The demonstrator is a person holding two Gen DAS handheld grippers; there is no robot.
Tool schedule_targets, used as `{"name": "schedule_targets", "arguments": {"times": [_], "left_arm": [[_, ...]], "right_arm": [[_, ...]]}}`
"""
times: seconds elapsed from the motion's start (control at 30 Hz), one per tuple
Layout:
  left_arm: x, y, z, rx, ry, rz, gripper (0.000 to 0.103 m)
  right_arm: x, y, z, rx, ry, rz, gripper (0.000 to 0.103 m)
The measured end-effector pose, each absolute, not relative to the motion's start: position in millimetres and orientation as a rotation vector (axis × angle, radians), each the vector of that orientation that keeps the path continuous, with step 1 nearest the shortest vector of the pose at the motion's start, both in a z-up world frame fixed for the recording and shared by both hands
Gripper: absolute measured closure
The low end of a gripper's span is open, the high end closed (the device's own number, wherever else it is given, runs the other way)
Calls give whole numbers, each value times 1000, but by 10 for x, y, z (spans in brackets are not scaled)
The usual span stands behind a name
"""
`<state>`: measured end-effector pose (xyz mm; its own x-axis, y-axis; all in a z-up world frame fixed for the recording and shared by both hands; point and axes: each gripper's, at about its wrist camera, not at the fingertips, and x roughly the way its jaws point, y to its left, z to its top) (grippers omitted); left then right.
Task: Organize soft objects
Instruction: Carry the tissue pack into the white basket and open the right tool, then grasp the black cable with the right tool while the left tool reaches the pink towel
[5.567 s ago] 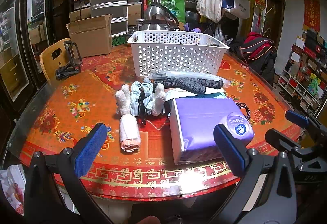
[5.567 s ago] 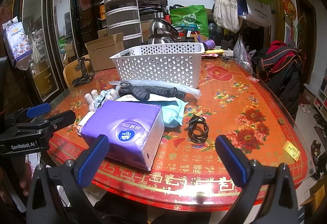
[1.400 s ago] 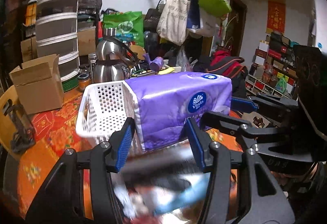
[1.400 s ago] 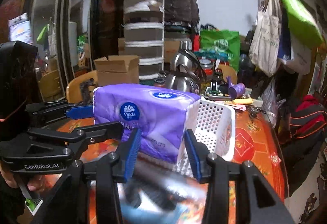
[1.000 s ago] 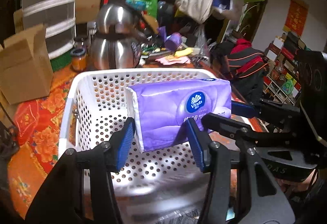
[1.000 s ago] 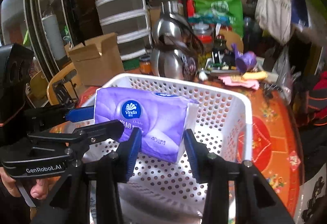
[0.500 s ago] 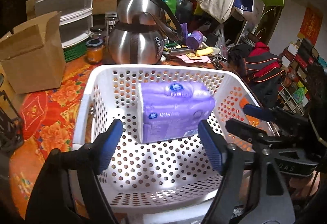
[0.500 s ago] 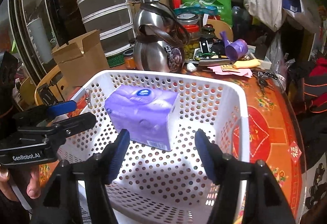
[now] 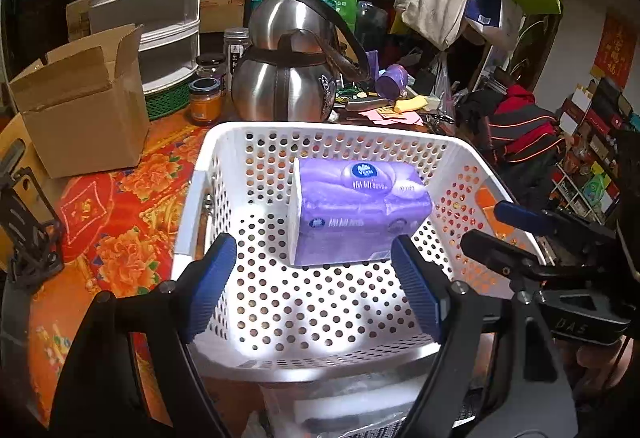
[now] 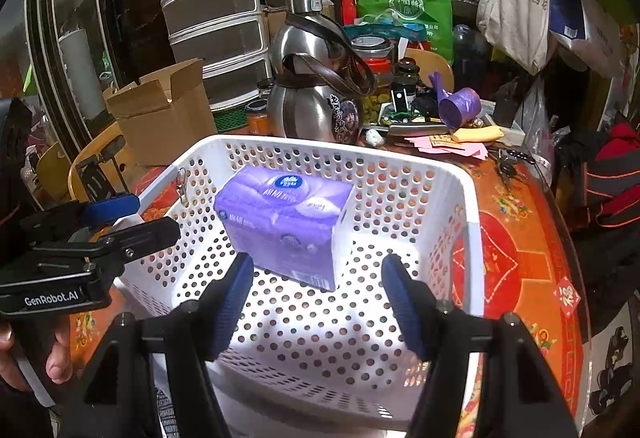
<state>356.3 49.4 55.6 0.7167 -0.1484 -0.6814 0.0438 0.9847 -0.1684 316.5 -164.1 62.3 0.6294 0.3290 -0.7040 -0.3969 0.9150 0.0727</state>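
Purple tissue pack: lies inside white perforated basket toward its far wall, free of both grippers. Left gripper and right gripper: jaws just opened, apart, nothing between. Right view alone shows a hand; left view alone shows plastic wrapping at the desk's near edge.

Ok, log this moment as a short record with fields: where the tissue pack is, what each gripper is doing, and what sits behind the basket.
tissue pack: purple, lying on the floor of the basket, toward its far side
basket: white, perforated, holding only the tissue pack
left gripper: jaws have just been opening, open, nothing between the pads, above the basket's near side
right gripper: jaws have just been opening, open, empty, also over the basket
behind the basket: steel kettle, cardboard box
table: red and orange floral cover
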Motion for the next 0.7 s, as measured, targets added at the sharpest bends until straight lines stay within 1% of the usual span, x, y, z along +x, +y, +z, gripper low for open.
{"name": "schedule_targets", "arguments": {"times": [0.7], "left_arm": [[3183,517,580,-113,753,-69,25]], "right_arm": [[2917,-1739,654,-67,770,409,37]]}}
